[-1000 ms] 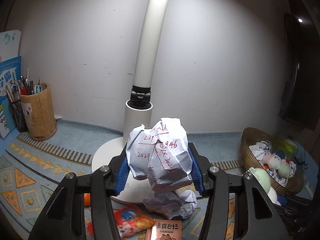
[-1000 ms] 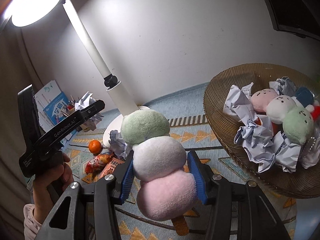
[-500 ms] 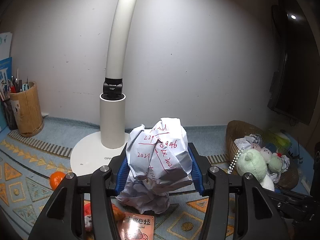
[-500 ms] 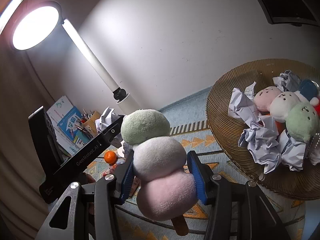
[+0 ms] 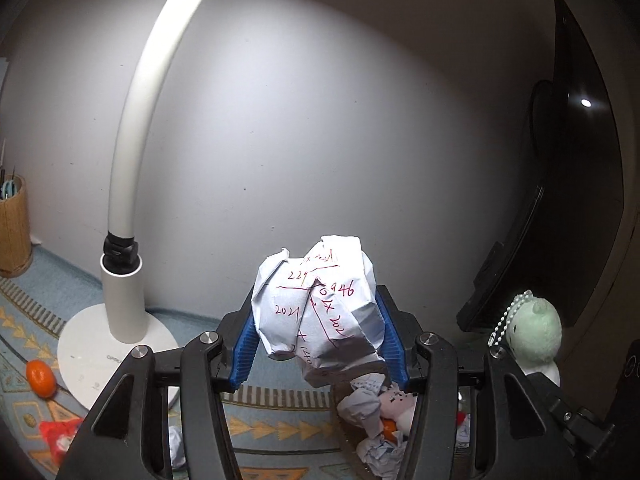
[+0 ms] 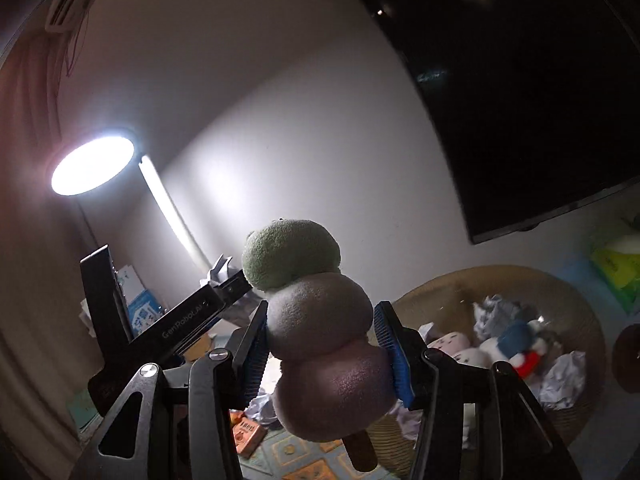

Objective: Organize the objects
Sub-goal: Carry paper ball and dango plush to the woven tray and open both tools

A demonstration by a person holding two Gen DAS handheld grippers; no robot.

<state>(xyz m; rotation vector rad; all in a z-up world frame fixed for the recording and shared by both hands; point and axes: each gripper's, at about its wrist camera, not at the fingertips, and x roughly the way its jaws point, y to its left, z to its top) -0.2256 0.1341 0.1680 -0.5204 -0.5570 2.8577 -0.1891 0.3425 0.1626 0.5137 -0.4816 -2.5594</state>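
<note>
We are partway through tidying. The wicker basket (image 6: 576, 300) on the right of the desk (image 5: 280, 428) already holds several crumpled papers and small plush toys, so a good share looks sorted. Two more pieces are in the air. Our left hand-held gripper (image 5: 318, 340) is clamped on a crumpled paper ball (image 5: 316, 312) scrawled with red figures, its blue pads pressing both sides. Our right hand-held gripper (image 6: 322, 354) squeezes the three-ball plush skewer (image 6: 316, 332) at its white middle ball, with the green ball above and the pink one below.

Still out on the desk are an orange (image 5: 40, 377), a red snack packet (image 5: 60, 438), a small crumpled paper (image 5: 176, 446) near the lamp base (image 5: 116, 354), and a small orange box (image 6: 248, 434). We judge those as work left, after both held items are dropped in.

Against the frames from a second ago, both grips look unchanged. The left view has swung right: the lamp and pen holder (image 5: 12, 228) have slid to the left edge, and the basket contents now sit directly below the paper ball. The right view has tipped up, showing more wall and dark screen (image 6: 520, 100), with the basket lower and farther right.
</note>
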